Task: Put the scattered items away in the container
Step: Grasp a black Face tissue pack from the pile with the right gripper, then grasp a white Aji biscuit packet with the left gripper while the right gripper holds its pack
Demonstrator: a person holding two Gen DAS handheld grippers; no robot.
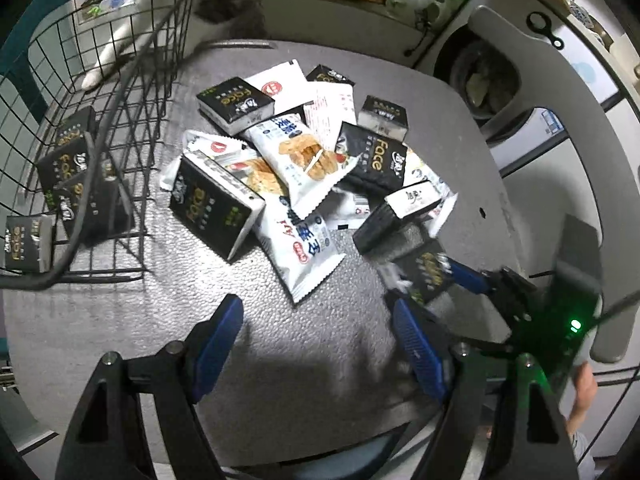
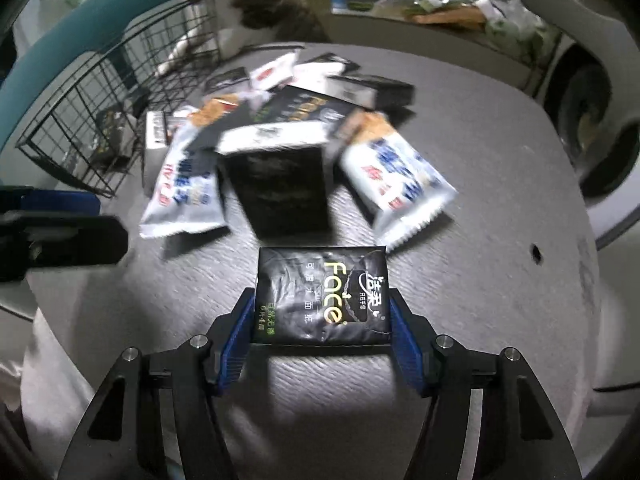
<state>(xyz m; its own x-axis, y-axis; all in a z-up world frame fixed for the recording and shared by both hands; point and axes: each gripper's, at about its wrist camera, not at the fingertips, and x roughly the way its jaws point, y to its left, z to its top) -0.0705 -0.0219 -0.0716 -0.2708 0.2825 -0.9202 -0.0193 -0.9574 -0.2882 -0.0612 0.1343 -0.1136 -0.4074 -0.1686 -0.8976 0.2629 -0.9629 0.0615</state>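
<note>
My right gripper [image 2: 322, 334] has its jaws closed on a black tissue pack [image 2: 322, 294], blue pads pressed against both its short sides, the gold "Face" lettering turned up toward me. The pack sits just above the grey worktop [image 2: 480, 200], at the near edge of the pile. My left gripper [image 1: 316, 344] hangs with its jaws wide and nothing between them, over bare worktop in front of the heap.

Beyond the jaws lies the scatter: more black tissue packs, one tipped on its edge [image 1: 216, 208], mixed with white snack packets [image 1: 302, 156] that overlap each other. To the left stands the black wire basket [image 1: 132, 92], resting on the worktop, with several black tissue packs [image 1: 64, 160] already inside it, leaning against one another.
</note>
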